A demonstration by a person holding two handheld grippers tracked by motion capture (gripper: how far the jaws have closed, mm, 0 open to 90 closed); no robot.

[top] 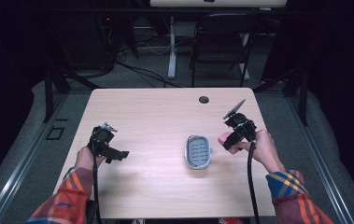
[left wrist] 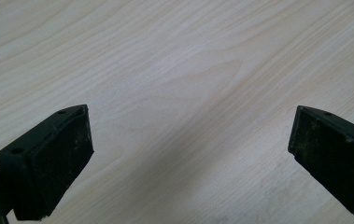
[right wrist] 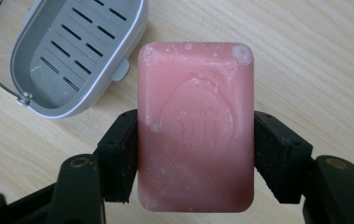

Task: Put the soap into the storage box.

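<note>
A pink bar of soap [right wrist: 195, 126] with an oval stamp sits flat between the pads of my right gripper [right wrist: 195, 154], which is shut on its long sides. In the high view that gripper [top: 228, 140] hovers just right of a grey slotted soap dish [top: 198, 151] in a white tray with a wire handle, and the soap [top: 223, 138] shows pink at its tips. The dish [right wrist: 72, 51] lies empty at the upper left of the right gripper view. My left gripper [top: 118, 155] hangs over the table's left part, and its wide-apart jaws [left wrist: 188, 154] hold nothing above bare wood.
The light wooden table [top: 156, 112] has a round cable hole [top: 204, 99] near its far edge. Beyond it stand a black folding chair [top: 221, 42] and a white desk leg [top: 172, 46], with cables on the floor.
</note>
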